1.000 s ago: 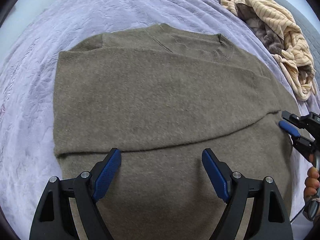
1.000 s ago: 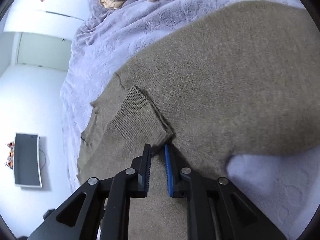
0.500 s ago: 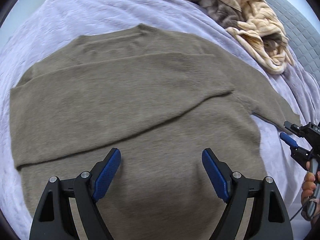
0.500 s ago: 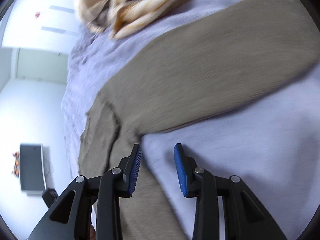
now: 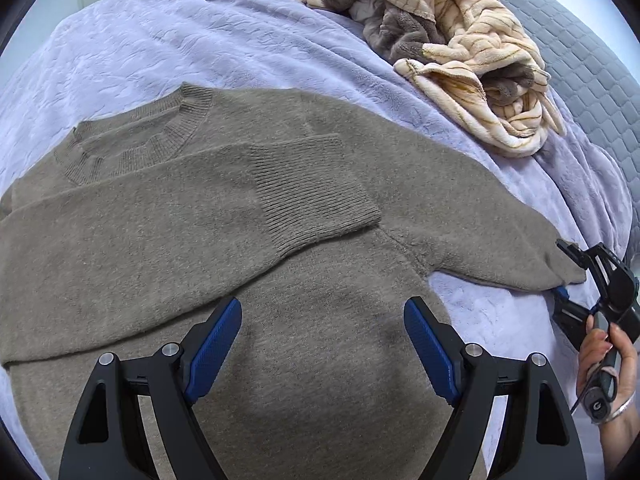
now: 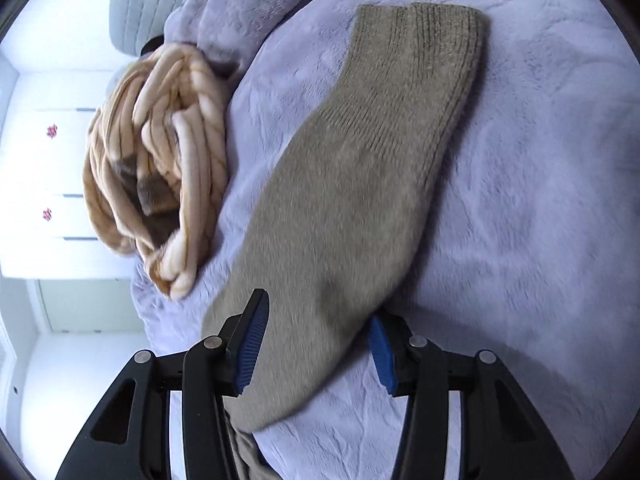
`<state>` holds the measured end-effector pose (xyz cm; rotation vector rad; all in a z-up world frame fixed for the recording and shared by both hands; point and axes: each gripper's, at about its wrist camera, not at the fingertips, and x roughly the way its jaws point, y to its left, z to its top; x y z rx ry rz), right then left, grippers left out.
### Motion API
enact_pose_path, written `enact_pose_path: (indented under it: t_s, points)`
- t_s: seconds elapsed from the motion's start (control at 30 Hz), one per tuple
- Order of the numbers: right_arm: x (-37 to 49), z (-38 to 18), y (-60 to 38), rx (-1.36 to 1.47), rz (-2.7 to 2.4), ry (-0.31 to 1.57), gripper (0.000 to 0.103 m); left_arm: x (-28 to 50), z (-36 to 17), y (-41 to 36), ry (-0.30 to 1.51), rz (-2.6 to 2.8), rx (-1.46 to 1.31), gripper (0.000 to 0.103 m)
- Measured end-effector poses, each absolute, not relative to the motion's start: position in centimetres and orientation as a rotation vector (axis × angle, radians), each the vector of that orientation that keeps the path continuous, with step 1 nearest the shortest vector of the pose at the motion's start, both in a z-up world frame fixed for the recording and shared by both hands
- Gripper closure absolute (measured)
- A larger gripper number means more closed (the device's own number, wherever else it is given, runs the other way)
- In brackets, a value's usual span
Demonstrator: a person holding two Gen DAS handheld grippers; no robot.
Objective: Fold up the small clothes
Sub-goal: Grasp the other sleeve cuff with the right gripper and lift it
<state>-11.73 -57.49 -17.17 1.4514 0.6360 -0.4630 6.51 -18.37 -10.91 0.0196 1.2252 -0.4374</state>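
Olive-brown knit sweater [image 5: 248, 240] lies flat on the lavender plush blanket [image 5: 200, 40] covering the bed, one sleeve folded across the chest, the other sleeve [image 6: 360, 184] stretched out sideways. Left tool [image 5: 322, 352] gapes wide above the hem, holding nothing. Right tool [image 6: 316, 348] jaws opening, straddling the outstretched sleeve, pads not pressing. Cream striped fleece heap [image 5: 460, 40] near the sweater.

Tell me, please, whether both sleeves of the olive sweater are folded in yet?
Only one. One sleeve lies folded across the sweater chest; the other sleeve lies spread straight out on the lavender blanket.
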Motion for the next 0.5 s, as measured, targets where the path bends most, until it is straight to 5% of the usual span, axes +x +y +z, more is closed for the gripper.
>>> enact_pose_path:
  t_s: [0.03,0.13,0.5]
  points:
    - [-11.7,-17.5,-57.7,1.487,-0.451,0.610,0.053,6.5,-10.9,-18.3,1.224,-0.437,0.021,0.019]
    - [-11.1,-17.6,-57.9,1.586,-0.344,0.528,0.097,6.7,-10.9,-17.9,1.219,-0.430,0.020,0.019]
    - [-0.6,-10.6,-52.6,1.445,0.045,0.516,0.097,7.6,-10.1,-12.1,1.163,-0.336,-0.029,0.019]
